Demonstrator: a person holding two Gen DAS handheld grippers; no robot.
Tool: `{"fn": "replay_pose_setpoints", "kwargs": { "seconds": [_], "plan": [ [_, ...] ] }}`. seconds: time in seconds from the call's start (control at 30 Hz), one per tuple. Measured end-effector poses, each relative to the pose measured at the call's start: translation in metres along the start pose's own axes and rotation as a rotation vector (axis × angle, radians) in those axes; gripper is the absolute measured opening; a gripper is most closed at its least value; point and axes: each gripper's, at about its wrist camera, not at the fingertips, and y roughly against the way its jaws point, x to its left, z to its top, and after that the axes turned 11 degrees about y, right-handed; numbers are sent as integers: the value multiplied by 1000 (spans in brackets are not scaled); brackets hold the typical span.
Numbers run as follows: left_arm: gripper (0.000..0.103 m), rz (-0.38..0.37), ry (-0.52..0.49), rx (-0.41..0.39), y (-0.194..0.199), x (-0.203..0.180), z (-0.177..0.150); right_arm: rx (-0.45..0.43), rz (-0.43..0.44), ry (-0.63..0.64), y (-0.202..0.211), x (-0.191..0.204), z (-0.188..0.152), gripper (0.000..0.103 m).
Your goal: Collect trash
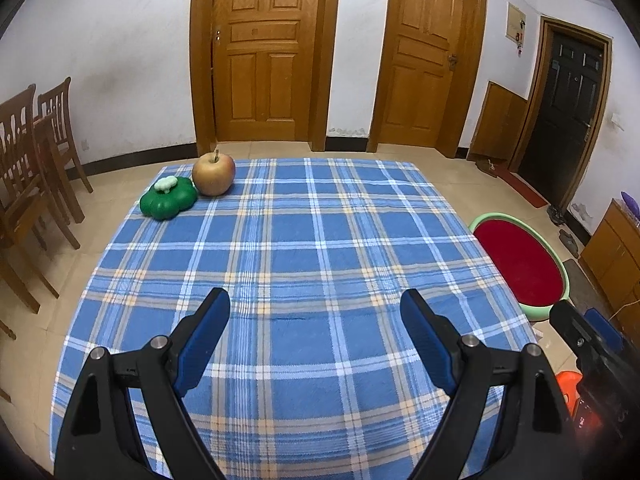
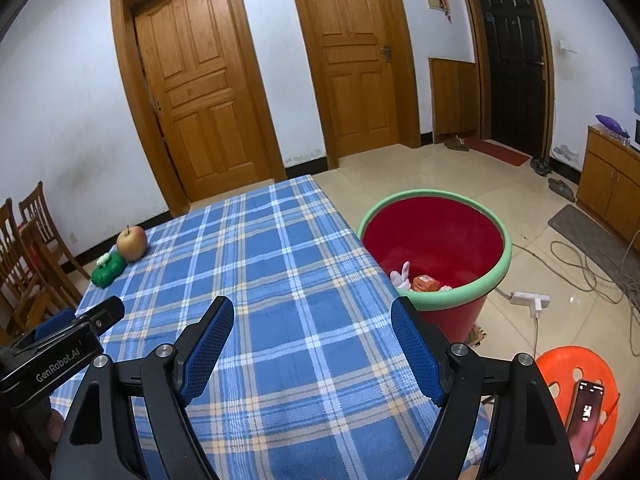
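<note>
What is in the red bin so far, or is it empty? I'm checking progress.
Not empty. The right wrist view shows the red bin holding a white-and-pink item and a small orange box at its bottom.

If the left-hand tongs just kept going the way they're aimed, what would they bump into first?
Probably the bare checked tablecloth: the left tongs stand open, tilted down at it. The apple and green toy lie far off to the side.

Woven plaid tablecloth (image 1: 320, 240), glossy plastic bin (image 2: 460, 296), varnished wooden doors (image 1: 262, 48).
</note>
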Motion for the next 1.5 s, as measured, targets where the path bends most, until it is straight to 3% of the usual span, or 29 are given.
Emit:
{"fn": "replay_pose_setpoints", "kwargs": {
  "seconds": [1.5],
  "plan": [
    [86,5,9,14,0,7,-4,32,15,-3,-8,3,-7,82]
  ]
}}
